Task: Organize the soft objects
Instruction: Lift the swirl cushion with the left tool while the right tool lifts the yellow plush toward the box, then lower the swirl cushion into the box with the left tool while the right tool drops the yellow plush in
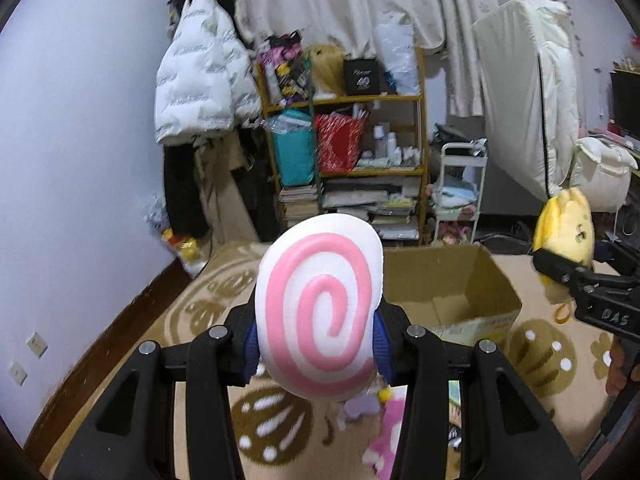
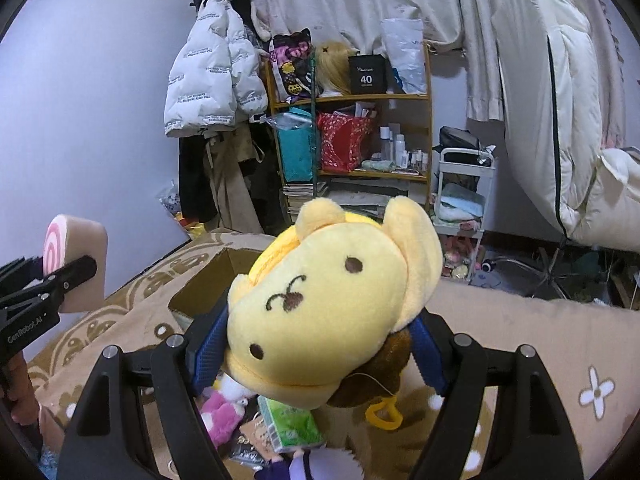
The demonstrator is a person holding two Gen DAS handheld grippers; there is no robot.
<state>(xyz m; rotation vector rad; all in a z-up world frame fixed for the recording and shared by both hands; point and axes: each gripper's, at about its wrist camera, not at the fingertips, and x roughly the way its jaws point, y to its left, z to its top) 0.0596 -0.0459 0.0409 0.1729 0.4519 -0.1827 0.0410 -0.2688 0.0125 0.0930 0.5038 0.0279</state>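
Observation:
My left gripper (image 1: 318,344) is shut on a white soft cushion with a pink spiral (image 1: 320,304), held up above the rug; it also shows at the left of the right wrist view (image 2: 74,256). My right gripper (image 2: 316,344) is shut on a yellow plush dog head (image 2: 328,300) with a brown cap and a yellow loop (image 2: 384,414); the plush also shows at the right of the left wrist view (image 1: 564,236). An open cardboard box (image 1: 452,284) stands on the rug just beyond both grippers, and it shows behind the plush in the right wrist view (image 2: 208,276).
A pink plush (image 2: 222,416), a green tissue pack (image 2: 290,424) and a purple toy (image 1: 362,406) lie on the beige patterned rug (image 1: 536,356) below. A cluttered shelf (image 1: 348,140), white cart (image 1: 460,188), hanging jacket (image 1: 204,76) and bedding (image 1: 528,92) stand behind.

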